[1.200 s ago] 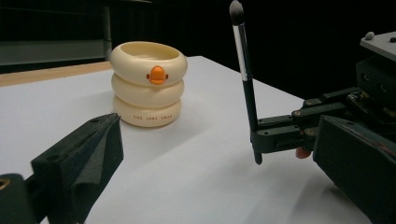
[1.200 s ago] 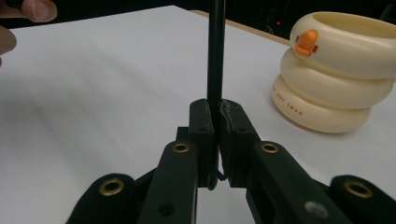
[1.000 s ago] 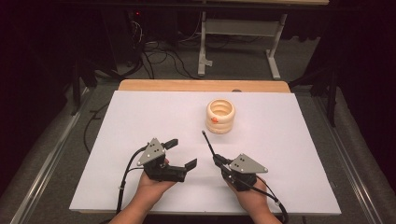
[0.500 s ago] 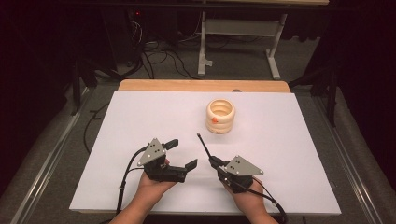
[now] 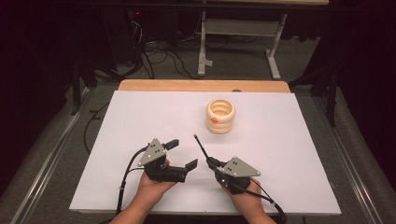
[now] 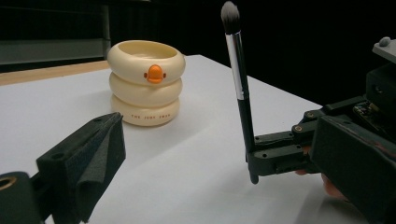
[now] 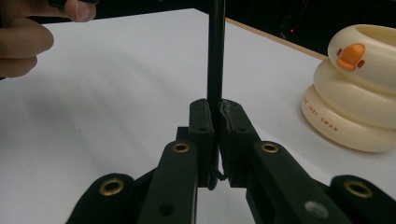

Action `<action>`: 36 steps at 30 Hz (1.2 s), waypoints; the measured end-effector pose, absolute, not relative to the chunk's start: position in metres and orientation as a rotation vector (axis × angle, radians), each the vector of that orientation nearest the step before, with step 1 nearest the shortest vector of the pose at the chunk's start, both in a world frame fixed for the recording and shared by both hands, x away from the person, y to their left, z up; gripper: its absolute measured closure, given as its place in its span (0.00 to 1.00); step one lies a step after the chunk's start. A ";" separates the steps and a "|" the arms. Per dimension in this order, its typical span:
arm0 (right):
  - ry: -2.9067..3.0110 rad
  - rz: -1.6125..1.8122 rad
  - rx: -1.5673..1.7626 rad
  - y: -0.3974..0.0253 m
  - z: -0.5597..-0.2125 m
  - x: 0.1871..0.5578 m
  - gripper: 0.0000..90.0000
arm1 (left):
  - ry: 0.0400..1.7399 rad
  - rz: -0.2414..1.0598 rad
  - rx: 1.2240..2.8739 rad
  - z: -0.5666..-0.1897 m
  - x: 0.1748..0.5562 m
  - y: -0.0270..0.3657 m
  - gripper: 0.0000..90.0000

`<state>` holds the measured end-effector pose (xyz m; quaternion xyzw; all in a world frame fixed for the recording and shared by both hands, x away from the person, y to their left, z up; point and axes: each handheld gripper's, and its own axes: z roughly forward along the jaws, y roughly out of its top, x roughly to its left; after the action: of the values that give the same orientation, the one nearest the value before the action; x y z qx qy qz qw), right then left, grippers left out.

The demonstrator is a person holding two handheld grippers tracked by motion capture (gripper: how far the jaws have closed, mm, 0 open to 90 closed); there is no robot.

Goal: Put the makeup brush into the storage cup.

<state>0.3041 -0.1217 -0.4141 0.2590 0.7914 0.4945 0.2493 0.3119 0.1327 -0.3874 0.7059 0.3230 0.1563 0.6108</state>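
High view: cream ringed holder (image 5: 220, 115) is seen right of centre toward the far side of the white desk (image 5: 140, 116); its contents can't be made out. Right tool (image 5: 211, 162) is clamped on a black makeup brush (image 5: 201, 146), bristles up. Left tool (image 5: 183, 154) is held spread apart, ungripped. Brush tip is cut off in right gripper view.
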 end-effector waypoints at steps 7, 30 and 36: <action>2.164 1.359 0.689 -0.120 -0.415 0.303 0.96 | 0.744 0.353 1.618 -0.387 0.312 0.133 0.07; 2.204 1.354 0.656 -0.112 -0.420 0.298 0.96 | 0.728 0.264 1.593 -0.392 0.316 0.135 0.51; 2.203 1.363 0.656 -0.111 -0.420 0.298 0.96 | 0.715 0.252 1.598 -0.392 0.315 0.135 0.60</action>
<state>0.2978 -0.1112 -0.4201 0.2387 0.8018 0.4960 0.2326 0.3151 0.1354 -0.3922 0.6989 0.3129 0.1101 0.6336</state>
